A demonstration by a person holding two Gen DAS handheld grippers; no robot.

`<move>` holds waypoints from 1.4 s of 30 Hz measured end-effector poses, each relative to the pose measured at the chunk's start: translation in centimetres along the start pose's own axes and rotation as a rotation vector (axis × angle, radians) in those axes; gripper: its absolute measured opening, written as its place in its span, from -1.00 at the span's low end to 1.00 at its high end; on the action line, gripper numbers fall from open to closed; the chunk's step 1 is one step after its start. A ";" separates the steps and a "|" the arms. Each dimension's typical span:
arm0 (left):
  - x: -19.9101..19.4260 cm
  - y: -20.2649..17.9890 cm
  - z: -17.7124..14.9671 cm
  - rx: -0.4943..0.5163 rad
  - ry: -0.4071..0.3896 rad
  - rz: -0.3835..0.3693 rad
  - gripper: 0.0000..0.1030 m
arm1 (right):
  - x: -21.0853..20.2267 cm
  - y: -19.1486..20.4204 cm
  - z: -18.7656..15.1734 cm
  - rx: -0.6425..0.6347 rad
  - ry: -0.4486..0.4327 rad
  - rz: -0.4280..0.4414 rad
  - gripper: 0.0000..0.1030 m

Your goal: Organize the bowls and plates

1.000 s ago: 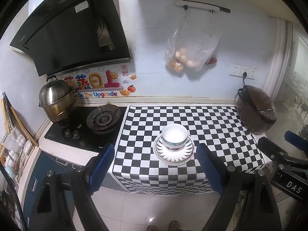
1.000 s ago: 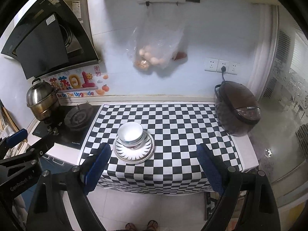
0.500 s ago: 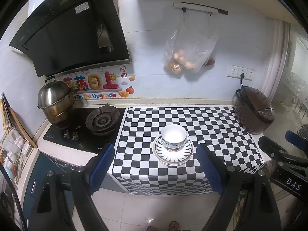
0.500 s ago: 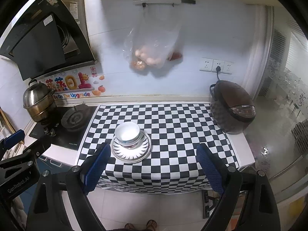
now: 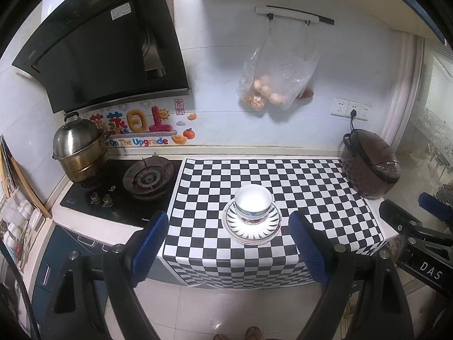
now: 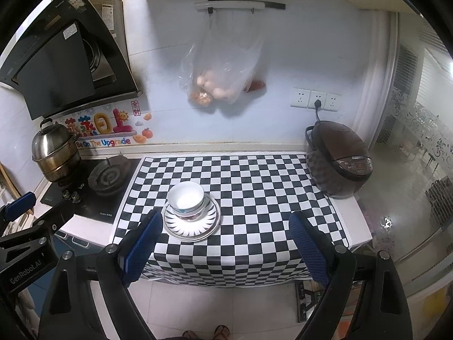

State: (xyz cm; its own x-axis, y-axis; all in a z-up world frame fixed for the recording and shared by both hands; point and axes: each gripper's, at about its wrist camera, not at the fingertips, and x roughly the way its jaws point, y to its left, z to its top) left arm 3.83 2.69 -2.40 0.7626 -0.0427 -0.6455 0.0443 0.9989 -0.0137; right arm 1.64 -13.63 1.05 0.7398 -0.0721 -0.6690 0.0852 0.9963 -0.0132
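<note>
Holding both grippers back from the counter, you have the left gripper point(image 5: 229, 248) and the right gripper point(image 6: 226, 248) spread wide with nothing between their blue pads. The bowl point(image 5: 253, 203) sits upright on the striped plate point(image 5: 252, 226), which lies on the checkered cloth point(image 5: 297, 187) near its front edge, about midway between the stove point(image 5: 147, 178) on the left and the rice cooker point(image 5: 371, 167) on the right. From how the dishes are nested, this looks like either the very start or the close of the stacking; you cannot tell which from here. If more remains, your next move calls for lowering one gripper toward the bowl's rim, straddling its wall squarely, and closing gently so the glazed china does not slip or drag the plate along the cloth
</note>
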 end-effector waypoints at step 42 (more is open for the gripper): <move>-0.1 -0.4 -0.1 -0.011 0.003 -0.003 0.68 | 0.1 0.1 0.4 -0.006 0.011 -0.009 0.80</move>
State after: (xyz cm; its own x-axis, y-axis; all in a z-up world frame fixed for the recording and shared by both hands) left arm 3.63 2.26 -2.43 0.7607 -0.0457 -0.6475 0.0399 0.9989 -0.0237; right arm 2.00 -13.51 1.26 0.7315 -0.0801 -0.6771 0.0875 0.9959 -0.0233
